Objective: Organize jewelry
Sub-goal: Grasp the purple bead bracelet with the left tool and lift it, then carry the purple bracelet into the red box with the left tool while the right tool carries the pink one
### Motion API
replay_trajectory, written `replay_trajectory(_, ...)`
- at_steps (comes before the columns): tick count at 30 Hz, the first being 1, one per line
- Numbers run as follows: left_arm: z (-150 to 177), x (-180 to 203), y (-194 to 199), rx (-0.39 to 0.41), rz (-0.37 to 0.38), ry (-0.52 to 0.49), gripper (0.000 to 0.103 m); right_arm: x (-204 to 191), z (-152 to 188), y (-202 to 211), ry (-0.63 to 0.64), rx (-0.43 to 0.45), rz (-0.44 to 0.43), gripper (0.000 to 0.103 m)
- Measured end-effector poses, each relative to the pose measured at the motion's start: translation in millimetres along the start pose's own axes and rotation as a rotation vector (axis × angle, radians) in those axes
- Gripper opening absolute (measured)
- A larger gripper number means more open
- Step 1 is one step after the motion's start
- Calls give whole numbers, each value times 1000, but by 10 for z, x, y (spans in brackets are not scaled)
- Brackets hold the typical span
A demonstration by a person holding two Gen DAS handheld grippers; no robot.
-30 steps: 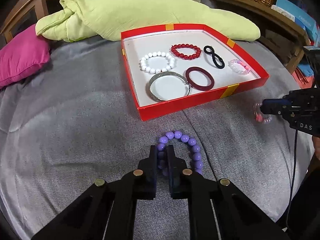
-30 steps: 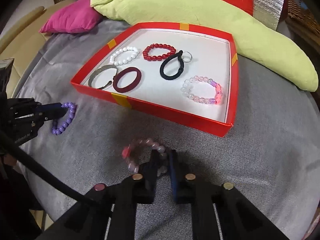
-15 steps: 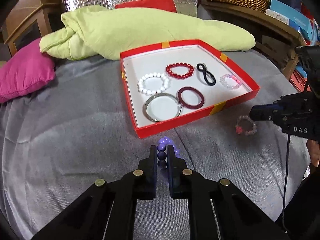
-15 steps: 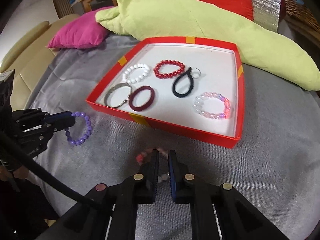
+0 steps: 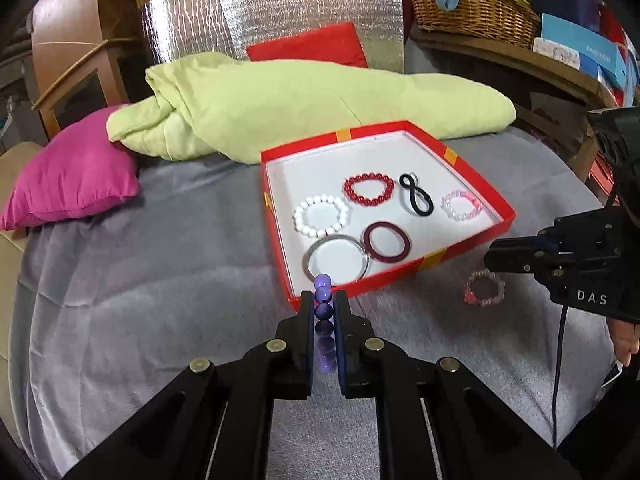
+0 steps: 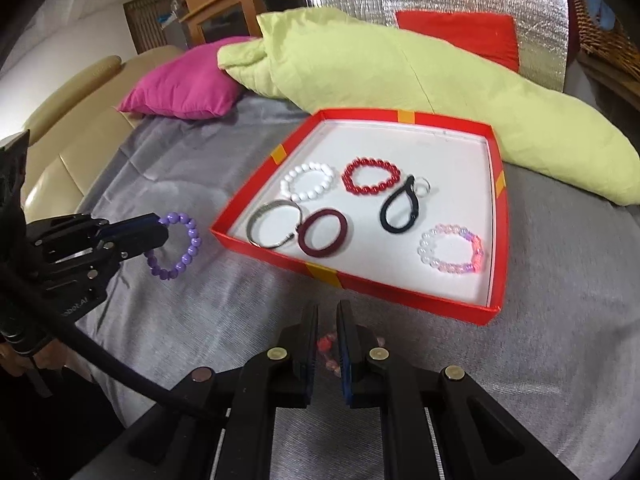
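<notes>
My left gripper (image 5: pixel 323 304) is shut on a purple bead bracelet (image 5: pixel 323 312), which hangs edge-on between the pads above the grey cover, just in front of the red tray (image 5: pixel 400 276). The right wrist view shows that bracelet (image 6: pixel 188 240) dangling as a full loop from the left gripper (image 6: pixel 160 232). My right gripper (image 6: pixel 327 316) is shut on a pink bead bracelet (image 6: pixel 326 344), mostly hidden by its fingers; in the left wrist view this bracelet (image 5: pixel 484 289) hangs under the right gripper (image 5: pixel 490 260). The tray holds several bracelets, a silver bangle (image 5: pixel 338 258) and a black hair tie (image 5: pixel 416 200).
A light green quilt (image 5: pixel 304 104) lies behind the tray, with a magenta pillow (image 5: pixel 72 180) to its left and a red cushion (image 5: pixel 312 46) behind. A wicker basket (image 5: pixel 472 16) sits on a shelf at the back right. The grey cover (image 5: pixel 160 280) spreads around the tray.
Both grippers have risen and tipped up. The purple and pink bracelets have come off the grey cover and now hang from the shut jaws.
</notes>
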State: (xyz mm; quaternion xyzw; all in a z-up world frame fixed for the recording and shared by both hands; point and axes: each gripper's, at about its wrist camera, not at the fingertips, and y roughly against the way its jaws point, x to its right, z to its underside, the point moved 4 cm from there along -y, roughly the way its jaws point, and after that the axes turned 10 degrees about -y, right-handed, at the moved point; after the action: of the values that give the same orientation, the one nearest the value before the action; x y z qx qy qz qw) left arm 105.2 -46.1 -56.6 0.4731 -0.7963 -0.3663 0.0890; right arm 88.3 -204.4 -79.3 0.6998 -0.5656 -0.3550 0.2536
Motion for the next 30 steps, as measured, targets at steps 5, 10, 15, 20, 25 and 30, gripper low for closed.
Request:
replay_trajectory(5,-40,-50,96,28,-35,7,10,-88,-48,113,1,54,-40,11)
replay_trajectory(10,-55,-87,131,36,-52,14,10,-155,-92,167,0,91,-65,11)
replay_trajectory(15,-100,-111,189,59,-54,27,10,-151,-143,190,-23,116,-74,11)
replay_trajectory(20,-199,-107,289,132,-15,44,10,-50,-214,283,-76,159,-93,11)
replay_trajectory(25,-217,-145,303,167,37,64,10,86,-232,358,-112,179,-94,11)
replay_trajectory(30,-145,-209,235,143,48,58,10,192,-165,294,-99,111,-76,11)
